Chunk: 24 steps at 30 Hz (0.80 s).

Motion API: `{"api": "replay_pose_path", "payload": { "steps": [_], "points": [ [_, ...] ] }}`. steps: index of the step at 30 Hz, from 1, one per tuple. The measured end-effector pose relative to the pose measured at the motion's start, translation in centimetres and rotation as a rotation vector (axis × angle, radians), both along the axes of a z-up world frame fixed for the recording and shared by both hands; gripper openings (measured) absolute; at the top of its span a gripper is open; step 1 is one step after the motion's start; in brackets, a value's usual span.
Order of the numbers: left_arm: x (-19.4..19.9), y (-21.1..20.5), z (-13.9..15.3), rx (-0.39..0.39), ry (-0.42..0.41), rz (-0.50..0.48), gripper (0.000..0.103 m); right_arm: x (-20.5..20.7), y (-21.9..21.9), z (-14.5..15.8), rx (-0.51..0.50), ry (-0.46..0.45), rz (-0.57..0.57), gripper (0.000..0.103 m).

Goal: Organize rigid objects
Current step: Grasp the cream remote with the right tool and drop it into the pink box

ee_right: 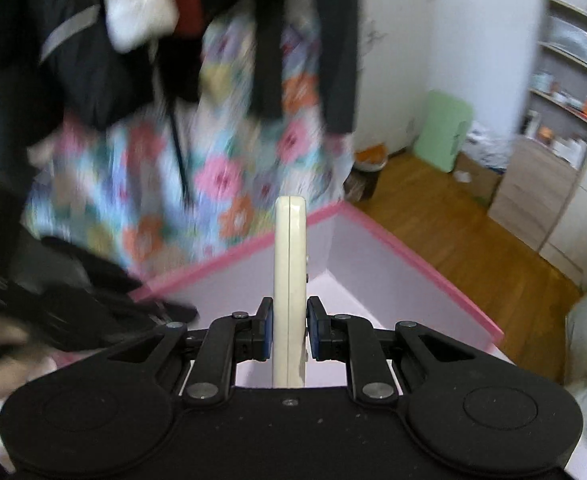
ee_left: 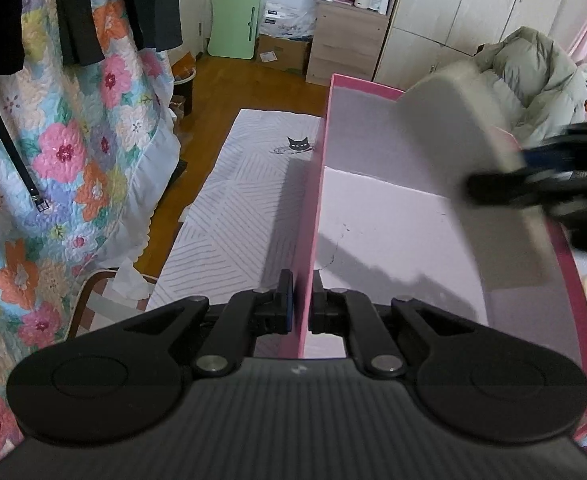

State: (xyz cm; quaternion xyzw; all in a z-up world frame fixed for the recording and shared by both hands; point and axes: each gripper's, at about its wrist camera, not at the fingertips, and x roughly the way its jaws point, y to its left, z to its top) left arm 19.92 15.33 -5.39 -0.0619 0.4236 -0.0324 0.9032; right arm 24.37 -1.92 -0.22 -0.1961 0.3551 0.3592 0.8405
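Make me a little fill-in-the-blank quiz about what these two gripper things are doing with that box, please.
1. The left gripper is clamped on the wall of a ____ box.
2. The right gripper holds a flat cream-white object by its ____ edges, above the box.
3. Inside, the box floor looks ____ of other items.
4. On the rug beside the box is a picture of a black ____.

Missing words: pink; thin; bare; cat

Floor: wooden boards [ee_left: 229, 80], with a striped mat [ee_left: 233, 216] bearing a cat print.
Left: floral quilt [ee_left: 73, 152] hanging under dark clothes [ee_left: 77, 8].
Far: white wall [ee_right: 445, 40], wooden shelf unit [ee_left: 353, 28], pale wardrobe [ee_left: 473, 4].
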Motion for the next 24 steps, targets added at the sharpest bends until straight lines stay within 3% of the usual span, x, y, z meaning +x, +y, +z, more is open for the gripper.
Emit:
{"api": "replay_pose_path", "payload": {
  "steps": [5,10,24],
  "points": [
    [0.1,-0.1,0.1,0.007,0.002,-0.011,0.006,2.2,3.2,-3.8,-0.267,-0.124,0.128,0.020],
    [-0.1,-0.6,0.2,0.041,-0.016,-0.021,0.005,3.6,5.9,-6.8,-0.454,-0.187,0.217,0.020],
    [-0.5,-1.5,0.6,0.119,-0.048,-0.055,0.005,3.2,8.1,-10.1,-0.654,-0.373,0.320,0.019]
  ]
}}
